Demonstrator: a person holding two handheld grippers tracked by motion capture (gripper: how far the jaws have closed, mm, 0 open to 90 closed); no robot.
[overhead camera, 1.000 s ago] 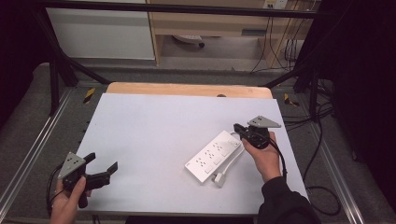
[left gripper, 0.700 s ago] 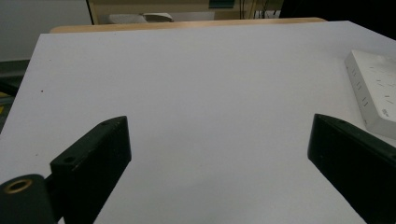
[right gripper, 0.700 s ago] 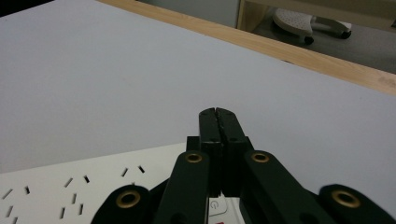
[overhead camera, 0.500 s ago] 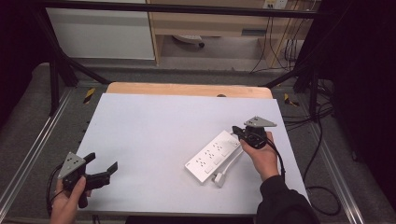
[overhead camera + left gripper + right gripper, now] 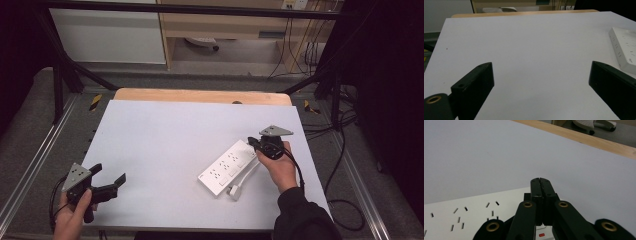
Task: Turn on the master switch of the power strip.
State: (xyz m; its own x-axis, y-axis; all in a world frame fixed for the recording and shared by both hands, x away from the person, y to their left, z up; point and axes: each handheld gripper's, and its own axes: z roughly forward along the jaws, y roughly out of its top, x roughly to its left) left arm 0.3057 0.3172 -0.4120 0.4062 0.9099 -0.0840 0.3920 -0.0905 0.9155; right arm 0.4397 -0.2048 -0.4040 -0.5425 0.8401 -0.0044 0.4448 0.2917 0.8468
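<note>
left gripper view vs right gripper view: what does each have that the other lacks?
Left gripper view: the left gripper with fingers wide apart, nothing between them, and the power strip off at its right edge.

Right gripper view: the right gripper with fingers pressed together above the strip's end, where a red switch sits, and a chair base on the floor.

Both: the white table, its wooden far edge, the strip.
</note>
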